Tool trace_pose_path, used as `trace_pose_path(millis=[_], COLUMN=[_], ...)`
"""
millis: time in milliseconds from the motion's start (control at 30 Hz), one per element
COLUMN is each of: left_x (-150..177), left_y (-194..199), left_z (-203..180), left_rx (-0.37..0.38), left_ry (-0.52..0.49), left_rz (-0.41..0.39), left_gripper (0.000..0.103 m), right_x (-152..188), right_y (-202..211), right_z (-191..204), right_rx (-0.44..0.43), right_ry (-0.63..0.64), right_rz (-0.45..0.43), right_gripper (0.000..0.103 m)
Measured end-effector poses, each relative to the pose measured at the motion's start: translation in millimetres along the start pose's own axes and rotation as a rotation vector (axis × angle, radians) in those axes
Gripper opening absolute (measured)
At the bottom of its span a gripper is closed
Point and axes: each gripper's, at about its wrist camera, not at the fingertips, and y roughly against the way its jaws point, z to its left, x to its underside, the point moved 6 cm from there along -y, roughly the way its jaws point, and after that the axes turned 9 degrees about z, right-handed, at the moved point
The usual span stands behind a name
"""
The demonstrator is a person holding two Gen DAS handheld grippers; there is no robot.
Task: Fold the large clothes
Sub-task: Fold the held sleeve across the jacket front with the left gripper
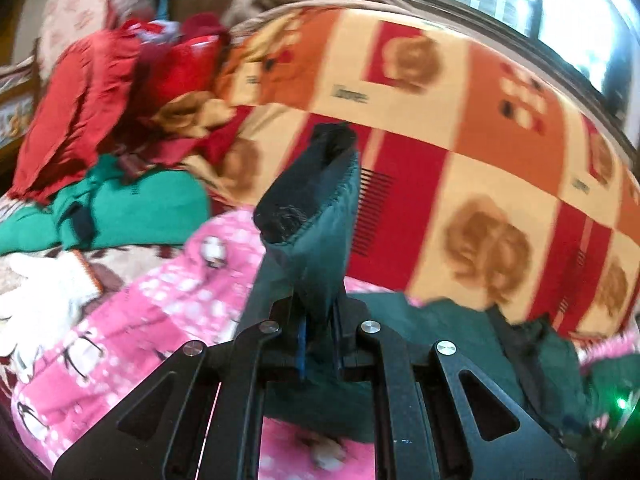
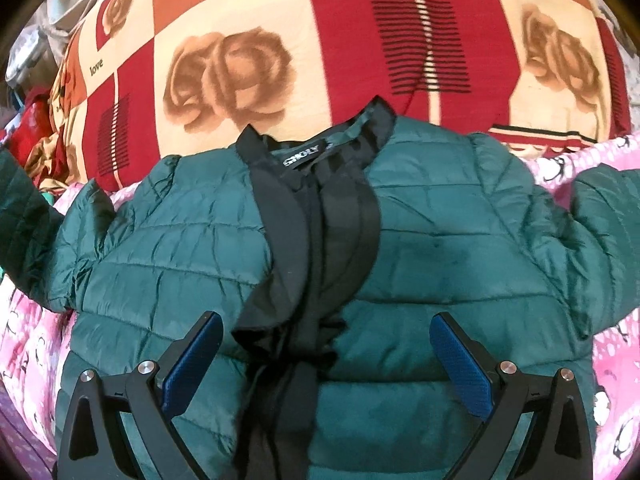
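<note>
A dark green quilted jacket (image 2: 420,240) with black trim lies front up on a pink penguin-print blanket (image 2: 24,340), collar toward the far side. My right gripper (image 2: 326,356) hovers open over its lower front, blue pads (image 2: 192,360) spread wide either side of the black placket. In the left wrist view my left gripper (image 1: 320,332) is shut on a jacket sleeve (image 1: 316,216); the black-lined cuff sticks up from the jaws, lifted off the bed. The sleeve rises at the left edge of the right wrist view.
A red, orange and cream rose-print blanket (image 1: 460,128) covers the bed behind the jacket. A pile of red and green clothes (image 1: 120,128) lies at the far left. A white cloth (image 1: 44,300) sits near the left edge. A window (image 1: 560,8) is at the back right.
</note>
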Motion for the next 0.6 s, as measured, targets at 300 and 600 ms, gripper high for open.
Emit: trace_pose_path(millis=[300,600], left_x=[45,90], left_y=[-7,-18], left_z=[-91,-170], left_rx=[0.051,0.093], left_ry=[-0.153,-0.265], left_rz=[0.091,0.169], left_gripper=[0.009,0.009], right_x=[9,9], right_y=[13,22], right_z=[-23,-52], right_rx=[0.007,0.017], right_ry=[-0.034,-0.082], right_rz=[-0.001,-0.01], right_gripper=[0.103,0.103])
